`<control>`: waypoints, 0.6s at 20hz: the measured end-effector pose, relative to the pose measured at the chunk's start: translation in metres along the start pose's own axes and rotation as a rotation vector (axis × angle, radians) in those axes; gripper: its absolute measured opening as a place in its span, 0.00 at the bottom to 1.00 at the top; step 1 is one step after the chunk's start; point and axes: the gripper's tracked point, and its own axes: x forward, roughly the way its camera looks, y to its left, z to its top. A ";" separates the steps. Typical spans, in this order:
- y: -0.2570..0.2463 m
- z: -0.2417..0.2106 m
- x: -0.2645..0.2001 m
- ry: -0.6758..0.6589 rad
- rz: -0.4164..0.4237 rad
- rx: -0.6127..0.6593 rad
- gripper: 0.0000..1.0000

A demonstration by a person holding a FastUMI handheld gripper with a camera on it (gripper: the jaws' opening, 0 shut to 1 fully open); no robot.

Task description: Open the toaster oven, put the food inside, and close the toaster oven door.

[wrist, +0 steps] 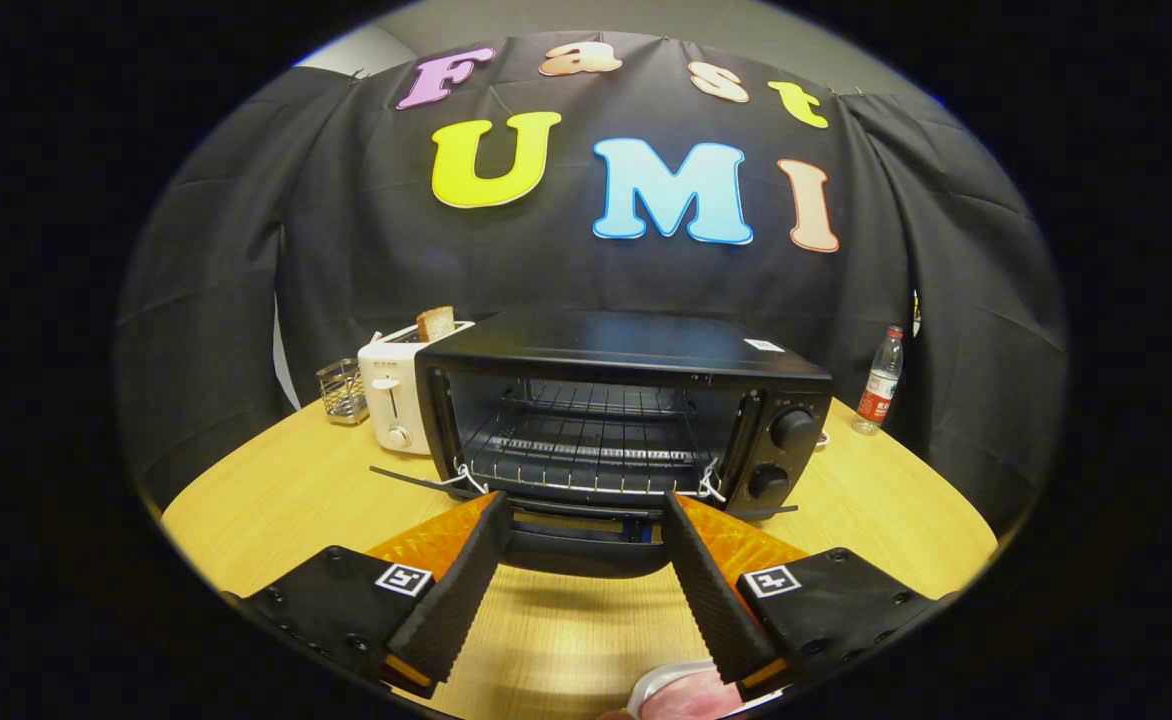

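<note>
A black toaster oven [626,400] stands on the round wooden table [276,500], just beyond my fingers. Its door [576,545] hangs open and folded down toward me, and the wire rack [586,445] inside is bare. My gripper [581,510] is open, with the two ribbed black fingers spread wide on either side of the lowered door's front edge and touching nothing. Close under the right finger, at the near table edge, part of a white plate with pink food [681,692] shows.
A white pop-up toaster [396,385] with a slice of bread [436,322] in it stands left of the oven, beside a small wire basket [343,390]. A plastic water bottle [879,380] stands at the back right. Black cloth walls close the booth behind.
</note>
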 end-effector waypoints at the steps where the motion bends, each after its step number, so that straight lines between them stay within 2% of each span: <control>1: 0.001 -0.007 -0.002 0.013 0.000 -0.004 0.97; 7: 0.006 -0.046 -0.021 0.105 0.021 -0.003 0.97; 12: 0.002 -0.049 -0.057 0.103 0.037 0.011 0.98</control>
